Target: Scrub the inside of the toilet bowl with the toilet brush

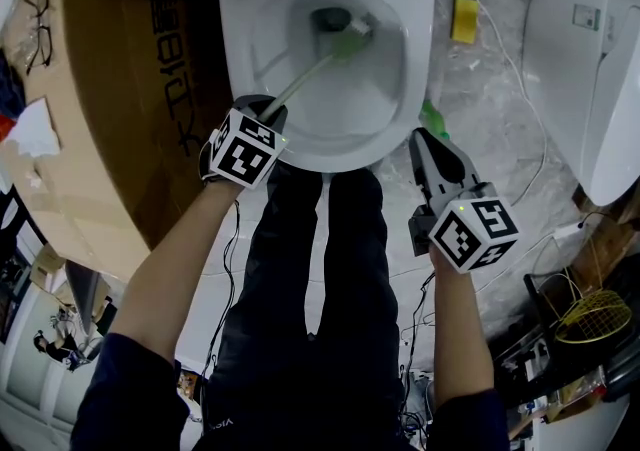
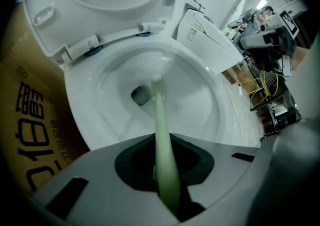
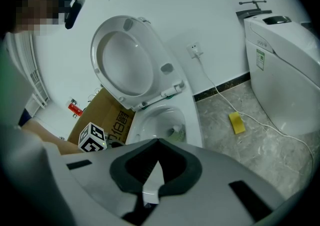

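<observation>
The white toilet bowl (image 1: 330, 151) stands open at the top of the head view, its lid (image 3: 125, 64) raised. My left gripper (image 1: 265, 111) hovers over the bowl's near left rim, shut on the pale green toilet brush handle (image 1: 300, 84). The handle runs down into the bowl, and the brush head (image 1: 352, 34) lies beside the drain hole. In the left gripper view the handle (image 2: 165, 150) passes between the jaws (image 2: 167, 172) and the brush head (image 2: 157, 85) touches the bowl's inner wall. My right gripper (image 1: 425, 139) hangs right of the bowl, shut and holding nothing (image 3: 155, 170).
A brown cardboard box (image 1: 110, 89) stands against the toilet's left side. On the marble floor to the right lie a yellow sponge (image 1: 464, 19), a white cable and a small green object (image 1: 432, 119). A second white toilet (image 1: 590, 69) stands at far right. The person's legs (image 1: 300, 289) are just before the bowl.
</observation>
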The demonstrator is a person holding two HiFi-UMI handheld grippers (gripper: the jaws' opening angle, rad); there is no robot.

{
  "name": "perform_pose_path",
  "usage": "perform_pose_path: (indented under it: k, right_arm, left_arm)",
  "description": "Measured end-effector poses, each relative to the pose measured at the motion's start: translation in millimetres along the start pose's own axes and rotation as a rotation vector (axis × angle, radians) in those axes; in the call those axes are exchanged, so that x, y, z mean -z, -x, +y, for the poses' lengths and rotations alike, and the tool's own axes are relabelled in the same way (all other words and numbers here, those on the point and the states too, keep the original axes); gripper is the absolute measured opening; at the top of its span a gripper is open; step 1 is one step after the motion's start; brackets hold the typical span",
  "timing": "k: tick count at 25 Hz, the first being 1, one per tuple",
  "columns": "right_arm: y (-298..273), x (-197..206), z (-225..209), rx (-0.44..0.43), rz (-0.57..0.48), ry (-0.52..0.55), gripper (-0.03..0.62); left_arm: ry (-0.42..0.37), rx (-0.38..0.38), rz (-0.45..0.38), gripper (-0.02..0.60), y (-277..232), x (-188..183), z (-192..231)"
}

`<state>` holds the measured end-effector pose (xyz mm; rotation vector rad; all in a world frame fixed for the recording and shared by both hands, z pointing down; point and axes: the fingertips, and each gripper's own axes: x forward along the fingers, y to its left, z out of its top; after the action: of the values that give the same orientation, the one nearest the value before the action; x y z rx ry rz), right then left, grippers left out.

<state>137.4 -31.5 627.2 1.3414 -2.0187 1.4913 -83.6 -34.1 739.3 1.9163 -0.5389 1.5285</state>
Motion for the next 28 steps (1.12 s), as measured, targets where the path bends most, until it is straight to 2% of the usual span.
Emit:
perform_pose_path:
  k: [10, 21, 28]
  right_arm:
    - [-8.4, 1.4, 16.2, -0.030, 0.018, 0.022, 0.005]
    - [-19.7, -4.4, 26.9, -0.066, 0.052, 0.055, 0.005]
    - [-27.7, -11.4, 26.5, -0.080, 0.076, 0.074, 0.005]
  left_arm:
    - [-0.011, 0.040, 0.053, 0.067, 2.4, 23.4, -17.7]
    - [0.054, 0.045, 0.147, 0.067, 9.4, 63.3, -22.2]
    - [0.096, 0.028, 0.154, 0.067, 16.9, 66.0, -10.5]
